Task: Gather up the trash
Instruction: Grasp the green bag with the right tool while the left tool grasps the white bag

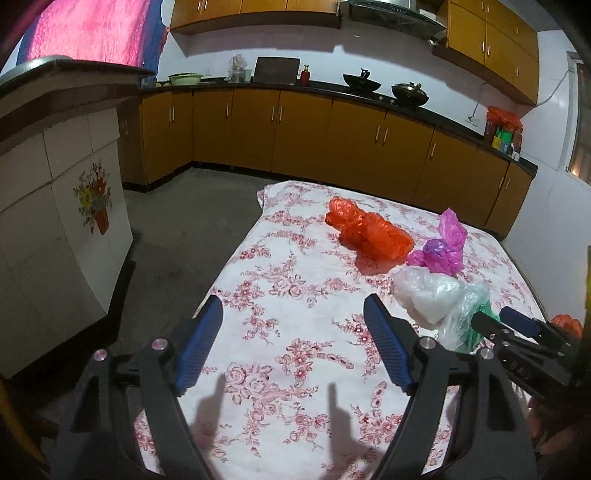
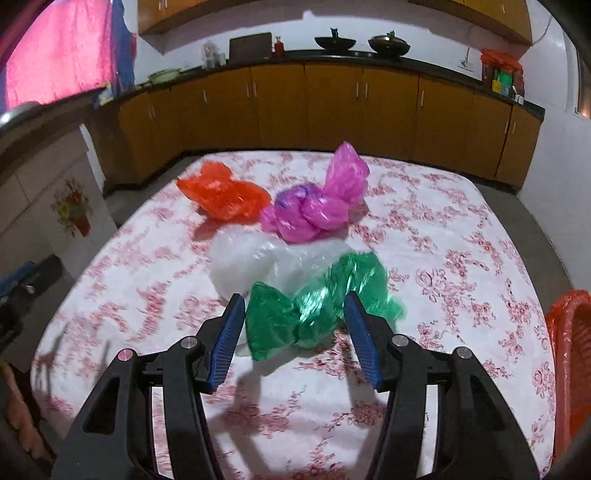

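The table (image 2: 461,258) stands mid-room under a white cloth printed with red roses; grey floor (image 1: 177,236) surrounds it. Beyond it, orange-brown cabinets (image 1: 303,133) run along two walls beneath a dark counter (image 1: 332,88), with matching wall units above. The counter carries two woks (image 1: 410,94), a red bottle (image 1: 305,75), a green bowl (image 1: 185,78) and a rack of packets under red plastic (image 1: 503,127). A white cupboard (image 1: 62,206) with a painted flower pot stands to the left; a pink curtain (image 1: 92,29) hangs behind it. Trash lies clustered on the cloth: an orange bag (image 2: 225,195) farthest left, a pink bag (image 2: 317,206) just beside it, a white bag (image 2: 247,264) nearer, touching the pink one, and a green bag (image 2: 317,302) nearest, overlapping the white. An orange basket (image 2: 569,354) sits at the table's right edge. The right gripper (image 2: 295,325) points at the green bag; its jaws stand spread with the bag's near end between them, and the view is too blurred to tell whether the pads touch it. The left gripper (image 1: 291,343) hovers over bare cloth, jaws wide apart and empty, with the bags to its right
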### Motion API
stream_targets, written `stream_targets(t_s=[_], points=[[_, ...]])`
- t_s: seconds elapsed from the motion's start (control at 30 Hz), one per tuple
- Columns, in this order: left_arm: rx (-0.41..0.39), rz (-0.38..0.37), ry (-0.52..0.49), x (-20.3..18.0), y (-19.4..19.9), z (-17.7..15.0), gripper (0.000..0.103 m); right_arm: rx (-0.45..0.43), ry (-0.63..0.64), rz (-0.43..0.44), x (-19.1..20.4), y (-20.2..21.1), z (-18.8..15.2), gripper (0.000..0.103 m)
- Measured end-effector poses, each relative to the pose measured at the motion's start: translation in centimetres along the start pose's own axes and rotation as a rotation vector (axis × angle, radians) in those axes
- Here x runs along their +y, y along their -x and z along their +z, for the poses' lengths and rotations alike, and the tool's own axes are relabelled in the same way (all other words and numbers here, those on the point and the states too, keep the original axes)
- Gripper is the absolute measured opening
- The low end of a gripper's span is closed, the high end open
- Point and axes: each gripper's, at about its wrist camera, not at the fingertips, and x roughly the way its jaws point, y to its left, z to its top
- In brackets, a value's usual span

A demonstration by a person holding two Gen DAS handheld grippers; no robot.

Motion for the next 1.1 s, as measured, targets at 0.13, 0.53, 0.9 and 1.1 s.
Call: stream_targets(t_s=[0.13, 0.53, 0.9, 1.1], points=[[0.01, -0.011, -0.004, -0.3, -0.5, -0.3, 0.077, 0.026, -0.065, -0.043, -2.3, -0.7, -0.6, 0.055], [0.037, -0.05, -0.022, -2.2, -1.6, -0.4, 0.077, 0.067, -0.143, -0.046, -4.9, -2.3, -0.1, 0.055], [0.048, -0.078, -0.048, -4.3, -2.2, 0.1, 0.077, 0.112, -0.171, -0.017, -6.9, -3.2, 0.0, 0.03], [0.089, -0.147, -0.065, -7.2, -3.6, 0.5, 0.078, 0.092, -0.167, -0.078, -9.6, -1.4, -0.9, 0.029]])
